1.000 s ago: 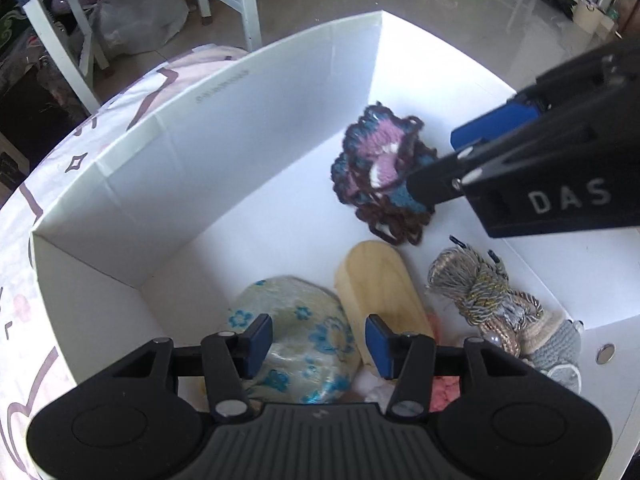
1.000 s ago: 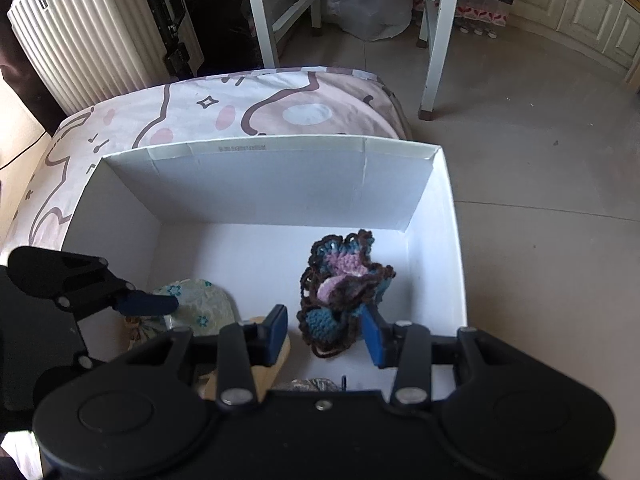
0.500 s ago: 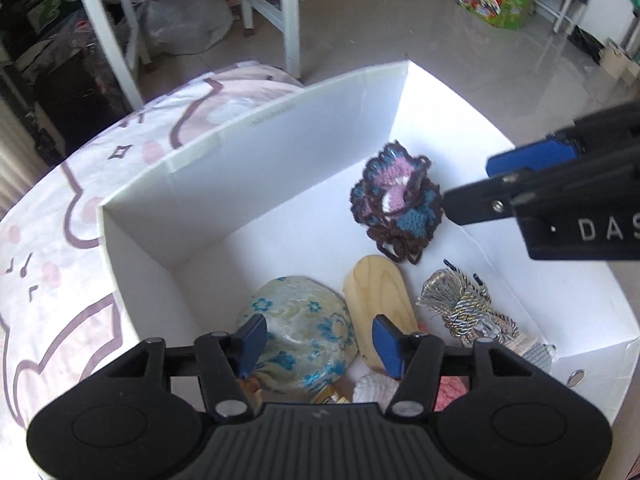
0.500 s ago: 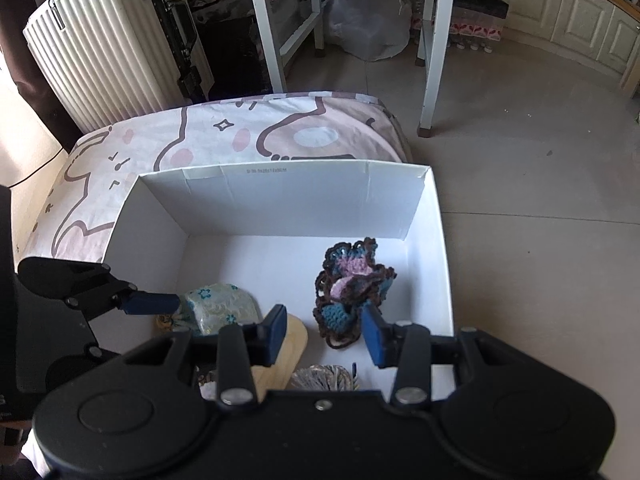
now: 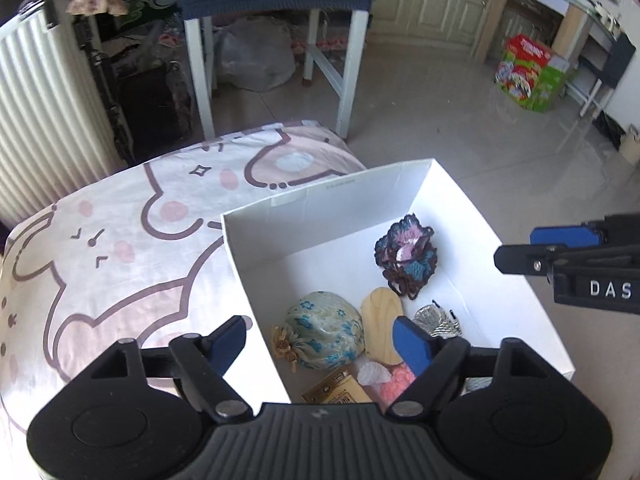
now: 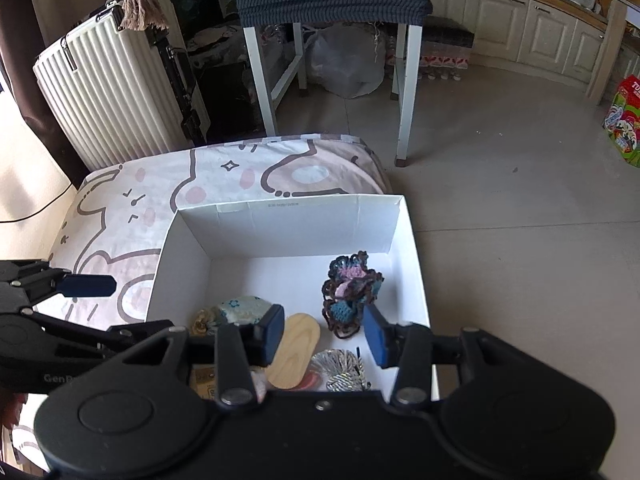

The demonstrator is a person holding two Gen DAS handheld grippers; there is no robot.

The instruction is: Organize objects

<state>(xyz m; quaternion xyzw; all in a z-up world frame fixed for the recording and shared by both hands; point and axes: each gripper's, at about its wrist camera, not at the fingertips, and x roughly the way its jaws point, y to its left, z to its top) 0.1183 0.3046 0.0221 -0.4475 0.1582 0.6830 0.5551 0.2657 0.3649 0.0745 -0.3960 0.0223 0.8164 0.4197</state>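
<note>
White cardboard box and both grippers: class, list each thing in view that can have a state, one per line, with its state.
White cardboard box: open-topped, no lid, partly filled.
Purple-and-blue crocheted piece: crumpled, released, lying on the box floor.
Floral fabric pouch: drawn shut, lying in the box.
Oval wooden piece: lying flat in the box.
Left gripper: open, empty.
Right gripper: open, empty.

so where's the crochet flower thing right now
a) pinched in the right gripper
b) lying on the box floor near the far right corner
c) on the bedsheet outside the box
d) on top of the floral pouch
b: the crochet flower lies loose on the white box floor, and the right gripper is open and empty.
</note>
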